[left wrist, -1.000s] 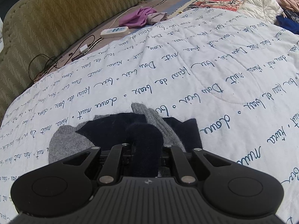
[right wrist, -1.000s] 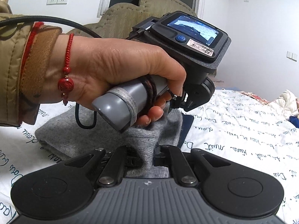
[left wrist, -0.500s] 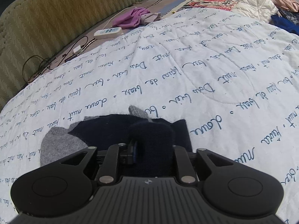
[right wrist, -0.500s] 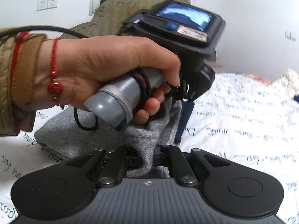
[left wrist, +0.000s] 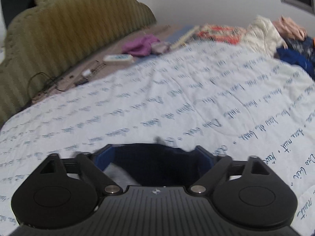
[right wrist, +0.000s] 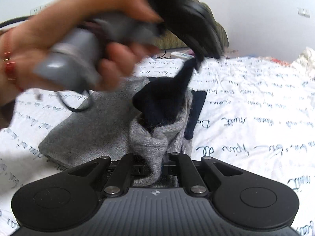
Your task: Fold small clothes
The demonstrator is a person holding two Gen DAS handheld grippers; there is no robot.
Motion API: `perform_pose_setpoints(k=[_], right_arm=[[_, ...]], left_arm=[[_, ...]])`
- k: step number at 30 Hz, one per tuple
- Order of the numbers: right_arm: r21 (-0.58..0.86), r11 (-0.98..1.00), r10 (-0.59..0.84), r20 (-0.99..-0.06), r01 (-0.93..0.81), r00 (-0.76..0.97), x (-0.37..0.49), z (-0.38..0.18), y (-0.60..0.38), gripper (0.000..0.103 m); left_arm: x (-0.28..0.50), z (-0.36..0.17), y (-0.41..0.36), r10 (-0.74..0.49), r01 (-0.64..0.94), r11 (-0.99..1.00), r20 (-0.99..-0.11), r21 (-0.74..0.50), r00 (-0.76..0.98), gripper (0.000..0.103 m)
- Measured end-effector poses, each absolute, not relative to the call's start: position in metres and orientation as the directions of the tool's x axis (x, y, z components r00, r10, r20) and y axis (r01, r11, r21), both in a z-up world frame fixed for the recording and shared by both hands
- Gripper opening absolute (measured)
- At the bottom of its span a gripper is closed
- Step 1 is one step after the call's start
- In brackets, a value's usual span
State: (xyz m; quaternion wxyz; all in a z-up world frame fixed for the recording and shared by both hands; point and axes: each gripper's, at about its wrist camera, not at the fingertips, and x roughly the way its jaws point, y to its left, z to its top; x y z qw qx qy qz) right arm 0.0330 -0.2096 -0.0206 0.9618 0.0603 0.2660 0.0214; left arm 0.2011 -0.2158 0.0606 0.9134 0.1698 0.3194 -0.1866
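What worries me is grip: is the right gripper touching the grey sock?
Touching. Right wrist view: the right gripper, shut, pinches the grey sock fabric between its fingers.

Grey-and-navy knit garment (right wrist: 110,122), bunched on bed

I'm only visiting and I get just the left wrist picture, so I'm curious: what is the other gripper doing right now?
Observer: The right gripper is shut on a fold of the grey knit piece.
Operator: Is the dark cloth in my view part of that?
Observer: The navy fabric sits in an opening of the grey knit. A peak of it rises to the left gripper, whose jaws are opening with navy cloth between them.
Operator: Who holds my gripper?
Observer: A hand with a red bracelet grips its grey handle.
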Motion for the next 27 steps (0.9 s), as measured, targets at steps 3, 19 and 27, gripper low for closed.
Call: perform_pose_setpoints(k=[3, 19, 27], right_arm=[[0.195, 0.981, 0.116, -0.520, -0.014, 0.846, 0.035, -0.021, -0.219, 0.007], [0.786, 0.618, 0.424, -0.368, 0.033, 0.828, 0.023, -0.051, -0.306, 0.048], [0.706, 0.702, 0.358, -0.464, 0.094, 0.810, 0.021, -0.052, -0.296, 0.017]], left_arm=[[0.190, 0.064, -0.178, -0.219, 0.417, 0.891, -0.636, 0.179, 0.740, 0.099], [0.139, 0.021, -0.084, -0.107, 0.339, 0.910, -0.656, 0.238, 0.747, 0.099], [0.123, -0.007, -0.068, -0.101, 0.370, 0.891, -0.681, 0.262, 0.725, 0.099]])
